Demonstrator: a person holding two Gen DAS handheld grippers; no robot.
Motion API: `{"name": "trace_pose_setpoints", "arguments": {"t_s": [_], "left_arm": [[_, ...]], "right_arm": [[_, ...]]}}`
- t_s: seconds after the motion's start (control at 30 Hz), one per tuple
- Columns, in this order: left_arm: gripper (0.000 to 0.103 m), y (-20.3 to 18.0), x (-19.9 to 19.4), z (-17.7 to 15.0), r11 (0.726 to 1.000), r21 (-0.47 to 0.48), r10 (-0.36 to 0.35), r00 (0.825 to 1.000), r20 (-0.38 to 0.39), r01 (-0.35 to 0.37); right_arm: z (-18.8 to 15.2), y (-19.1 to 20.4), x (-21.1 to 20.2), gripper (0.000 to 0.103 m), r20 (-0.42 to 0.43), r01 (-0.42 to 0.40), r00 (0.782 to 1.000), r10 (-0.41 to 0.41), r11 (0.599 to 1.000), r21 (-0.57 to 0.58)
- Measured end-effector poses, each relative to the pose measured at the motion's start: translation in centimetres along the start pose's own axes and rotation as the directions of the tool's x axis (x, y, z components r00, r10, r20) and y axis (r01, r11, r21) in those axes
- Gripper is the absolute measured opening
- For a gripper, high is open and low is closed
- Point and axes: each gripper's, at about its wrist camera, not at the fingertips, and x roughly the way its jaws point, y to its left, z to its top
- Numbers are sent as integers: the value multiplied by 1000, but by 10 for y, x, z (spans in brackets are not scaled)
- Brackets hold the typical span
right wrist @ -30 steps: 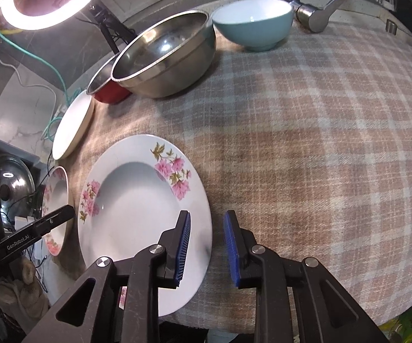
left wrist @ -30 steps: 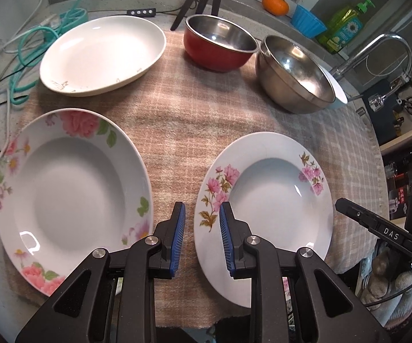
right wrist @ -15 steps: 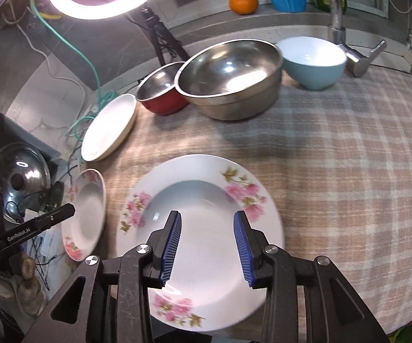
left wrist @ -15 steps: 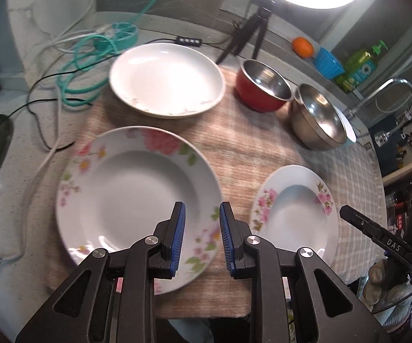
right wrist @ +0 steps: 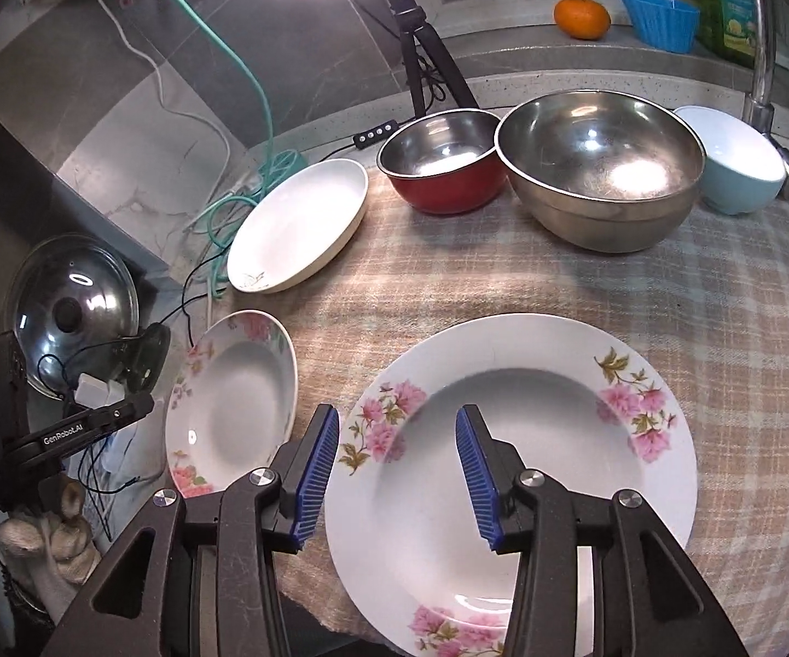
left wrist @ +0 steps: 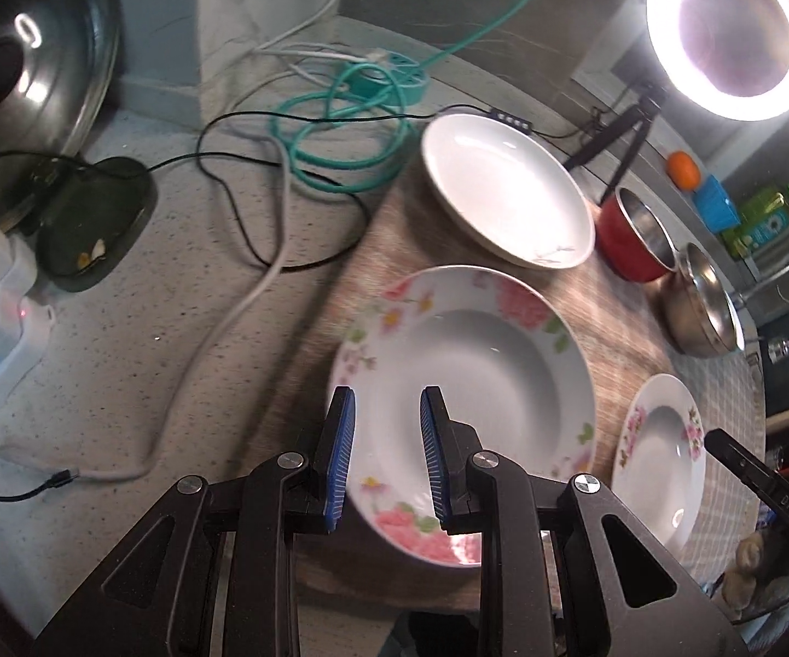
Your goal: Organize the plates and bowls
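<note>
Stacked: nothing; plates [right wrist: 509, 438] and bowls [right wrist: 602, 169] lie apart on the desk [right wrist: 723, 295]
Left hand-held gripper [left wrist: 386, 457]: slightly apart, empty
Right hand-held gripper [right wrist: 394, 476]: opening, empty, above a plate

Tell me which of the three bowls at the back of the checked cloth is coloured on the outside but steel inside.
The red bowl with the steel lining, leftmost of the three. The large bowl is bare steel; the pale blue bowl is white inside.
</note>
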Motion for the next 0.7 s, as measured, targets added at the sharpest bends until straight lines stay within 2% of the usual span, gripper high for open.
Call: {"name": "trace_pose_setpoints", "arguments": {"t_s": [0.3,0.5,0.7], "left_arm": [[22,26,20,2,999,-39,-26,999,-35,24],[22,26,23,1,997,-45,-64,997,-46,62],[22,22,28,0,997,-37,-73,996,-55,72]], "right_arm": [[5,31,36,41,-84,-30,996,28,999,-23],[9,51,70,41,-137,-33,990,24,997,-68],[16,59,89,40,-167,-43,986,28,995,-86]]}}
